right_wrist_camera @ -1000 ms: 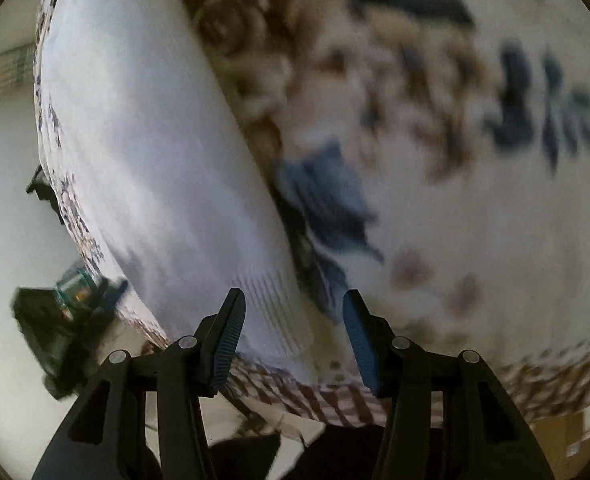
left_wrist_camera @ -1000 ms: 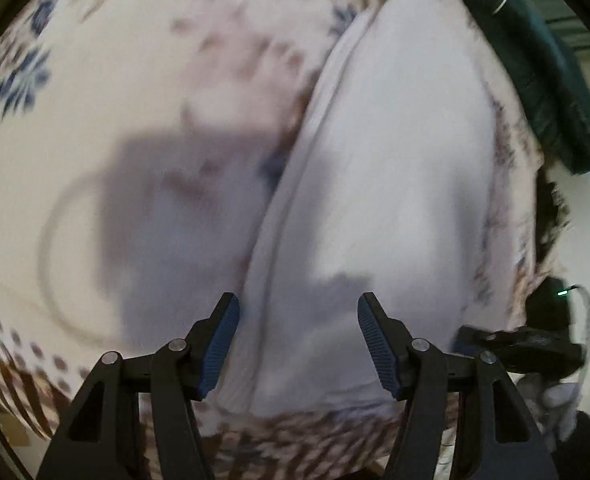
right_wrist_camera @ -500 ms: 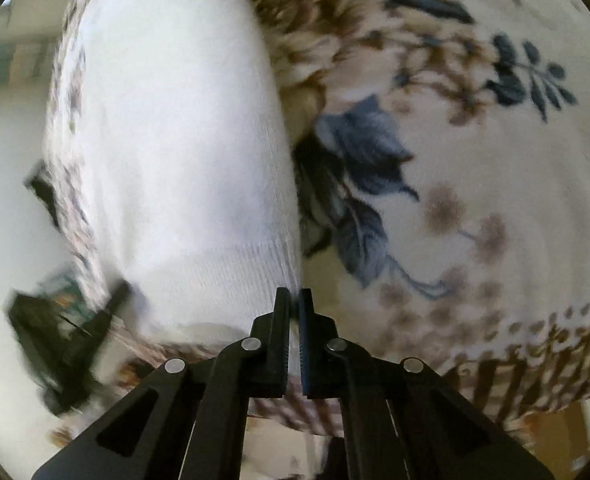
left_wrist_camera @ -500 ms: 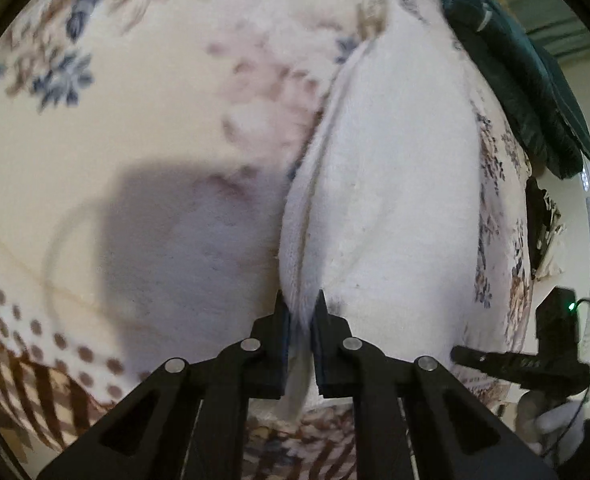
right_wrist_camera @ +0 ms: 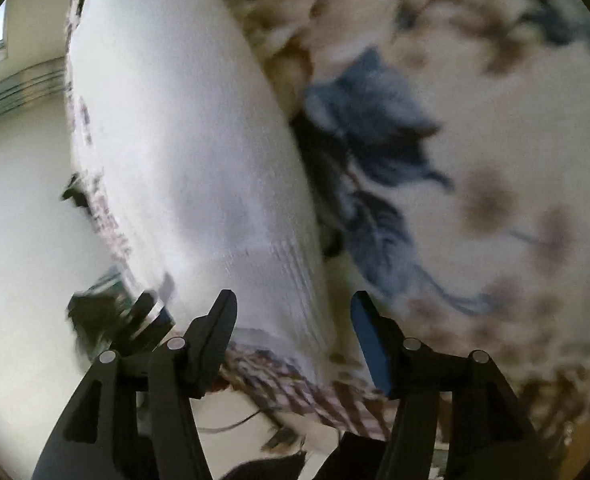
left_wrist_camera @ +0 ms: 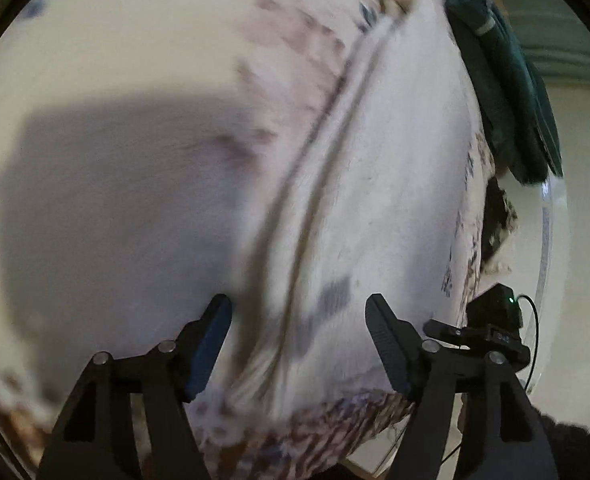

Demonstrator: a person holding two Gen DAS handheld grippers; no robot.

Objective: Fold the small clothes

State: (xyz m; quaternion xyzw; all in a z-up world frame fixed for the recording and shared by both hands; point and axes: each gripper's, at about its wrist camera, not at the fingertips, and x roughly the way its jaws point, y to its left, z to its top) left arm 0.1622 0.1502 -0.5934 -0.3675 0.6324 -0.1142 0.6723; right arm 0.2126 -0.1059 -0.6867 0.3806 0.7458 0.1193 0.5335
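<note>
A white knitted garment [left_wrist_camera: 383,184] lies flat on a flowered blanket [left_wrist_camera: 143,60], its folded left edge running up the middle of the left wrist view. My left gripper [left_wrist_camera: 298,316] hovers over the near end of that edge, its jaws opening, the pads clear of the cloth. In the right wrist view the same white garment [right_wrist_camera: 183,152] shows its ribbed hem near the bottom. My right gripper [right_wrist_camera: 293,312] stands over the hem's right corner, its jaws opening too, with the cloth lying below them and nothing pinched.
The flowered blanket [right_wrist_camera: 475,128] has a brown checked border [right_wrist_camera: 295,380] at the near edge. A dark green garment [left_wrist_camera: 507,88] lies at the far right. A black device with a green light [left_wrist_camera: 495,312] shows at the right of the left wrist view.
Both grippers closed on the garment's edges half a second ago and have now let go and spread apart. Both views have shifted and are blurred by motion.
</note>
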